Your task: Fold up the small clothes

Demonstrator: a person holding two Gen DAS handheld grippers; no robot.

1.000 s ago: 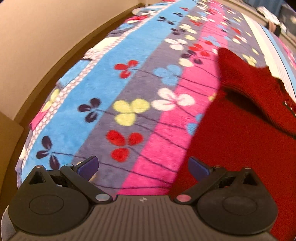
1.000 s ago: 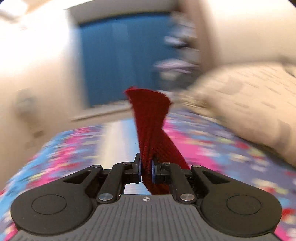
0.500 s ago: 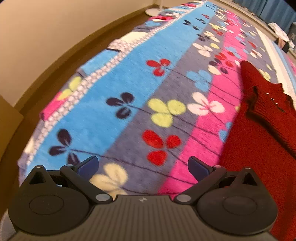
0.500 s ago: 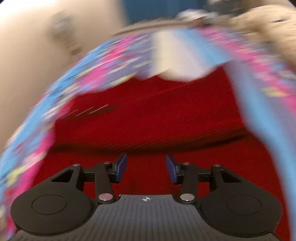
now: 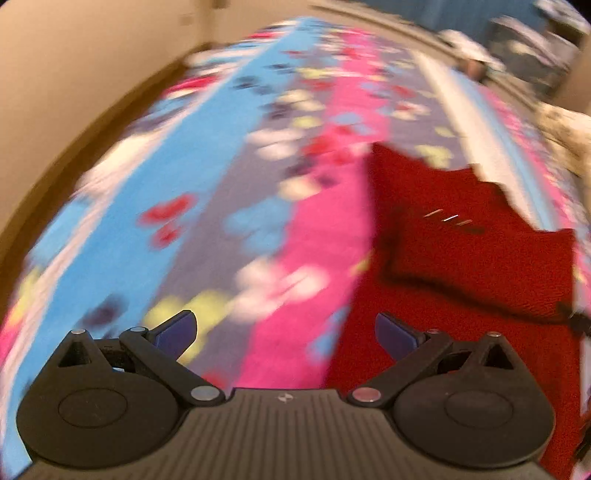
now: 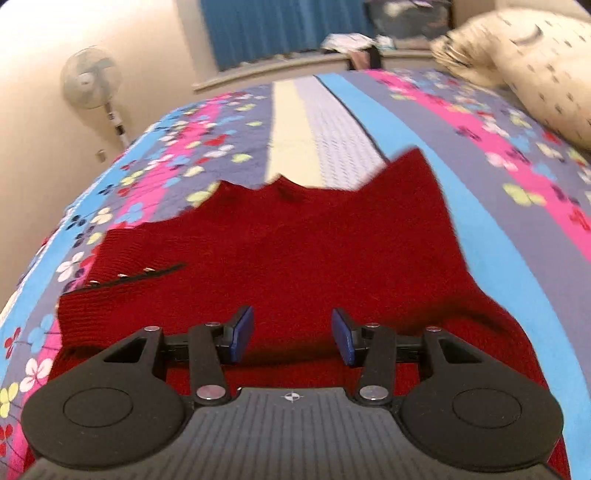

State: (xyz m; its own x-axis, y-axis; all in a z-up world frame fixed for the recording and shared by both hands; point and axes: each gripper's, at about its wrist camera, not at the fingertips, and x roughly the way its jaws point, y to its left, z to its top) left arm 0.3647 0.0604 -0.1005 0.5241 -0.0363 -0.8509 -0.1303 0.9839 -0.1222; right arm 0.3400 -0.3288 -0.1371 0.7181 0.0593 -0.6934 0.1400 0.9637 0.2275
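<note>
I see a bed under a striped floral blanket (image 6: 417, 122), with the red knit garment (image 6: 295, 251) lying flat near its near edge. My right gripper (image 6: 291, 334) has just opened, fingers spread, pinching nothing; my left gripper (image 5: 286, 330) is spread too. A pillow (image 6: 546, 66), standing fan (image 6: 91, 79) and blue curtain (image 6: 277, 29) lie beyond.

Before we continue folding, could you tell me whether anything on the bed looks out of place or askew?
The red knit garment lies crooked on the flowered blanket: its far edge is jagged, with one corner poking up. Nothing looks spilled or damaged.
</note>
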